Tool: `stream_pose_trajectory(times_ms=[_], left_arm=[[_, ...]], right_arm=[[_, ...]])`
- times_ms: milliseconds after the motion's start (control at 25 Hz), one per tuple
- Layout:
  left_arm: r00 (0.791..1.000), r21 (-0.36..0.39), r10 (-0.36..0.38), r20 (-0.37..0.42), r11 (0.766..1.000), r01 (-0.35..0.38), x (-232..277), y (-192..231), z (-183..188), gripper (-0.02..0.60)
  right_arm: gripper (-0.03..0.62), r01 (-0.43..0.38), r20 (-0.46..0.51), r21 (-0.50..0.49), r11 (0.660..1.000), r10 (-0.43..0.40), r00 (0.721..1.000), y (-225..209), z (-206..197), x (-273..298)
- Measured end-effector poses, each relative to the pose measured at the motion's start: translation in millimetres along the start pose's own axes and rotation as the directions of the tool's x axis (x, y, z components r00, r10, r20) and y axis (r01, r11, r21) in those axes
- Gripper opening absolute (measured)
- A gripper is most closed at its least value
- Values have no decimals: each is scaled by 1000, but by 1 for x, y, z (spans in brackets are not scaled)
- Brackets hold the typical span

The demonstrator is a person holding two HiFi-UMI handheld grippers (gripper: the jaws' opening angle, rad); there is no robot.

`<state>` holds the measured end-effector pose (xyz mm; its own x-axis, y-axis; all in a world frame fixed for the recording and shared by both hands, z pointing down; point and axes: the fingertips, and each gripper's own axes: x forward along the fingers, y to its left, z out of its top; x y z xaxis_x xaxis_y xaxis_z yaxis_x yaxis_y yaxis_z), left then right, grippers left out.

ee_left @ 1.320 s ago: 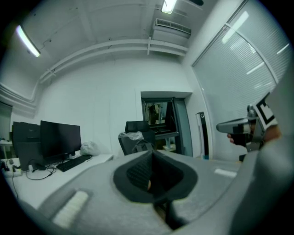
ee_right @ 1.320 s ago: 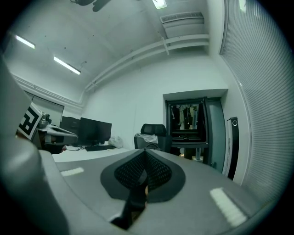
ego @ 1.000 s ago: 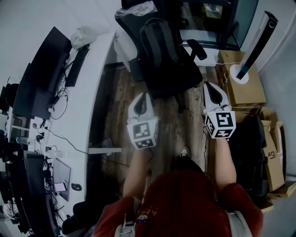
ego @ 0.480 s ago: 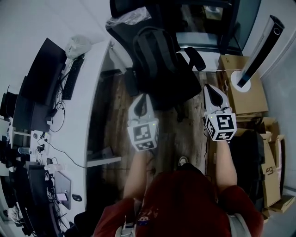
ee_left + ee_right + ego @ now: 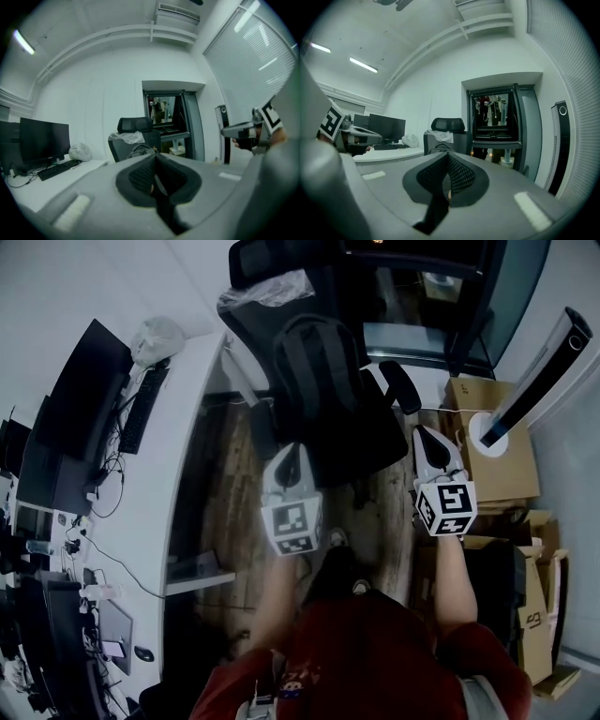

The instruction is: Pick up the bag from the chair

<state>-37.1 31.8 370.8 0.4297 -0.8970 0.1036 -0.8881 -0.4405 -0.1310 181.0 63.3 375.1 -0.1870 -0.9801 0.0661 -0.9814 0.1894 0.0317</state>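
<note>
— On the office chair (image 5: 361,442)?
— Black backpack (image 5: 314,371), upright against the backrest.
— And the grippers?
— Both short of it: left gripper (image 5: 292,454) at the seat's near corner, right gripper (image 5: 424,435) right of the armrest, beside cardboard boxes (image 5: 502,460).

I can read no words anywhere; the dark print on the brown cardboard box (image 5: 527,620) may be a digit.

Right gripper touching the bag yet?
Apart. Head view shows the right gripper off to the side of the chair, its armrest between gripper and bag.
</note>
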Motion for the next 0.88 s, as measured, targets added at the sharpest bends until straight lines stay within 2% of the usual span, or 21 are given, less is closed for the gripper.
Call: stream_pose_trajectory(times_ms=[240, 560, 880], left_arm=[[1000, -15, 14, 23, 1000, -14, 60, 34, -4, -2], [999, -17, 31, 20, 999, -31, 160, 95, 6, -2], [999, -21, 49, 1, 999, -49, 243, 155, -2, -2]], right_arm=[[0, -16, 3, -30, 999, 17, 1000, -5, 2, 69], [0, -31, -13, -49, 998, 30, 999, -19, 16, 185], [0, -57, -28, -60, 997, 55, 998, -17, 22, 295]])
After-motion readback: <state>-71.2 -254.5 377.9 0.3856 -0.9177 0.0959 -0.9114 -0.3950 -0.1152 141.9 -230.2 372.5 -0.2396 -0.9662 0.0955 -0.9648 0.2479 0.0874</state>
